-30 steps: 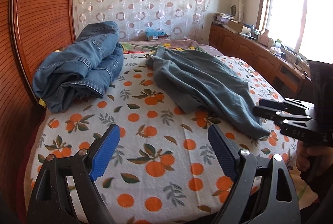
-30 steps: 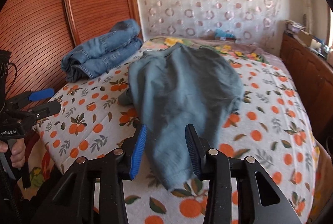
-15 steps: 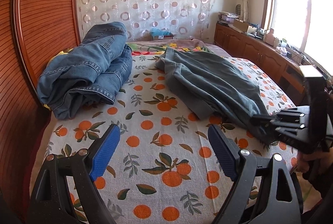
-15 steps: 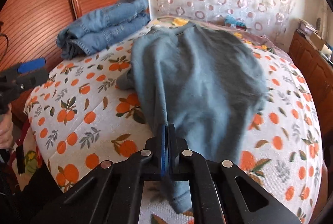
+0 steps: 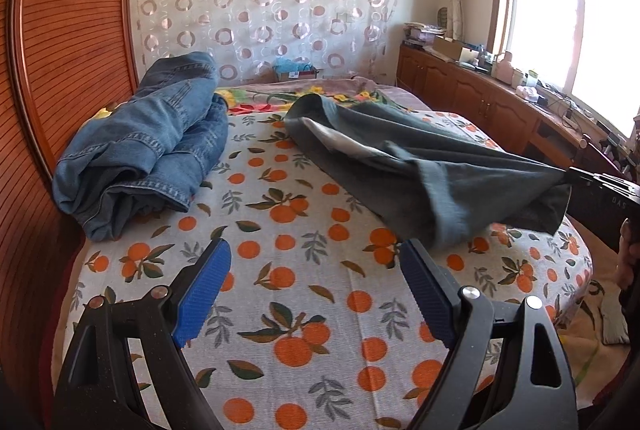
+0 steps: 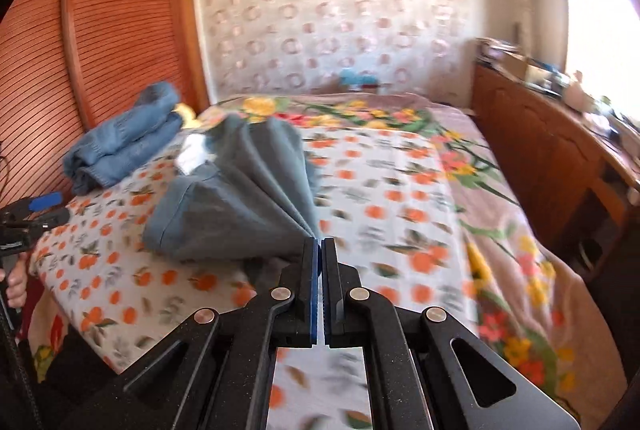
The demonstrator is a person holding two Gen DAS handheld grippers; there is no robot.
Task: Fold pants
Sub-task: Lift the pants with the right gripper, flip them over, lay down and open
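Grey-blue pants [image 5: 420,166] lie across the orange-print bedsheet [image 5: 304,310], one end raised off the bed. My right gripper [image 6: 319,243] is shut on that end, and the cloth [image 6: 240,206] fans out taut from its pads. In the left wrist view the right gripper [image 5: 573,176] shows at the right edge, with the pinched fabric drooping below it. My left gripper [image 5: 314,250] stands open over bare sheet near the bed's front edge, left of the pants and holding nothing. In the right wrist view the left gripper [image 6: 50,208] shows at the far left.
A pile of folded blue jeans [image 5: 152,146] sits at the bed's left side against a ribbed wooden panel [image 5: 60,50]. A low wooden cabinet [image 5: 480,102] with clutter runs under the window on the right. A patterned curtain hangs behind the bed.
The right gripper shut on the end of the pants and pulled it up and to the right, stretching the cloth. The left gripper stayed open and kept about its place.
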